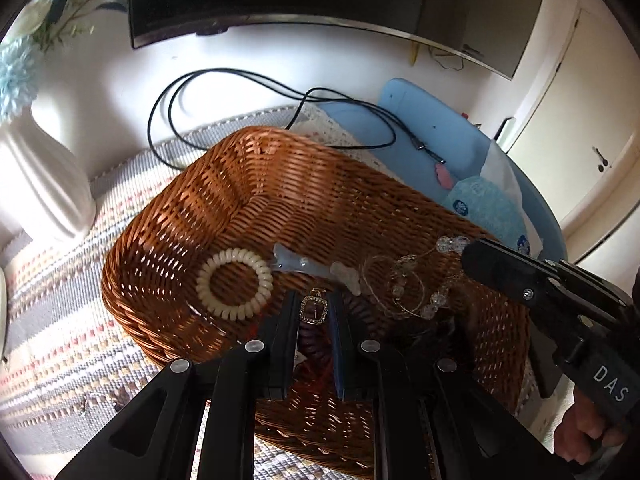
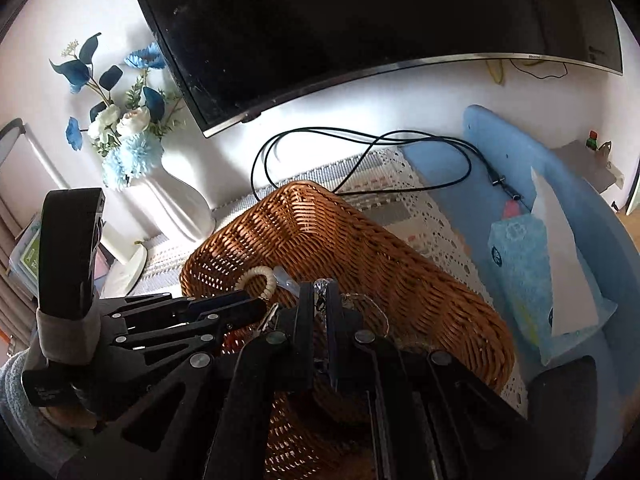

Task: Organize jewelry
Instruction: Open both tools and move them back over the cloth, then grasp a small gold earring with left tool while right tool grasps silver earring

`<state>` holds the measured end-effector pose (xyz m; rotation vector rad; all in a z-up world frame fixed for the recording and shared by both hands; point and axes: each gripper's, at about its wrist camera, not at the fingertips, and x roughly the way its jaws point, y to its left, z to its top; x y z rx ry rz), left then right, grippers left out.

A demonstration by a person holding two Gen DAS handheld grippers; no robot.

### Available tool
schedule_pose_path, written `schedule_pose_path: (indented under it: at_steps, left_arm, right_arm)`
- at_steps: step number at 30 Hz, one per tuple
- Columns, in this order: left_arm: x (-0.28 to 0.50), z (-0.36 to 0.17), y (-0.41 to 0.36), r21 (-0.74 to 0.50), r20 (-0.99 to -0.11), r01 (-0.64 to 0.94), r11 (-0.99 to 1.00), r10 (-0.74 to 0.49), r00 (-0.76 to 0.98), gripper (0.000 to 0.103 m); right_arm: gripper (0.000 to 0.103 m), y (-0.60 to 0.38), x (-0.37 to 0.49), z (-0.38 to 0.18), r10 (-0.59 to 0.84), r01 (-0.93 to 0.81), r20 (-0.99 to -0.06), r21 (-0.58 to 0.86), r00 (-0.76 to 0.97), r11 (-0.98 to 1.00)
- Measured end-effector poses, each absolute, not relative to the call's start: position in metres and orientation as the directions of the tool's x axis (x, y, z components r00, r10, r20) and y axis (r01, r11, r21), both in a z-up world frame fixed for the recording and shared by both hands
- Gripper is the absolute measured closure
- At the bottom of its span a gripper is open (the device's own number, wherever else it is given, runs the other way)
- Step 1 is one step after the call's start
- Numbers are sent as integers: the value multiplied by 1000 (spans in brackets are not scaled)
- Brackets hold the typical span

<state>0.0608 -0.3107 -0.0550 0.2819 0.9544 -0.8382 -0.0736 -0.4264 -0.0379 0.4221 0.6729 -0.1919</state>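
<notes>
Left gripper (image 1: 314,312) pinches a square gold pendant (image 1: 314,310) over the basket (image 1: 280,184). Right view only: right gripper (image 2: 321,294) clamped on a clear bead bracelet (image 2: 323,283); pendant hidden there.

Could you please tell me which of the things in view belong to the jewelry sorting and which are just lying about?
Part of the job:
wicker basket
cream spiral hair tie
square gold pendant, between the left gripper fingers
clear bead bracelet
right gripper

Just lying about:
white vase
black cord necklace
tissue pack
TV
</notes>
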Motion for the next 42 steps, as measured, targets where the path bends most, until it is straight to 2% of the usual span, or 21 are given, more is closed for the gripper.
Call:
schedule_pose_path:
  at_steps: [6, 9, 11, 13, 15, 20, 23, 27, 32, 36, 39, 42]
  left_arm:
    - [66, -59, -304, -131, -821, 715, 686, -479, 309, 87]
    - [67, -56, -296, -157, -811, 713, 684, -501, 303, 70]
    - [66, -51, -286, -165, -786, 705, 690, -523, 328, 54]
    - [65, -43, -273, -185, -762, 695, 695, -548, 345, 52]
    - [68, -38, -263, -205, -747, 683, 701, -563, 354, 51]
    - [75, -20, -225, -227, -708, 640, 734, -575, 409, 51]
    - [87, -15, -191, -223, -699, 575, 787, -541, 468, 51]
    - [113, -22, -135, -196, -721, 438, 877, -432, 542, 51]
    - [142, -35, -64, -168, -741, 244, 955, -285, 607, 51]
    - [164, -57, -25, -121, -771, 116, 986, -167, 614, 51]
    - [172, -79, -26, -47, -810, 113, 992, -104, 578, 51]
    - [175, -92, -31, -19, -807, 117, 993, -84, 584, 51]
  right_arm:
    - [96, -428, -70, -44, -56, 336, -660, 305, 749, 891]
    - [95, -430, -69, -47, -95, 380, -673, 291, 734, 878]
    - [90, -431, -67, -50, -118, 403, -686, 271, 718, 874]
    - [66, -432, -67, -50, -128, 412, -689, 265, 713, 872]
    - [62, -431, -66, -49, -124, 407, -687, 266, 716, 874]
    - [62, -419, -62, -39, -126, 375, -679, 232, 723, 898]
    - [62, -399, -55, -25, -97, 314, -653, 224, 751, 922]
    - [62, -357, -39, -7, 38, 162, -631, 257, 775, 953]
    - [62, -283, -20, -1, 272, -114, -601, 289, 751, 951]
    - [62, -228, 4, -32, 338, -224, -669, 254, 662, 941]
    - [62, -211, 32, -72, 257, -127, -788, 224, 559, 966]
    - [63, -210, 47, -102, 182, -39, -830, 190, 527, 981]
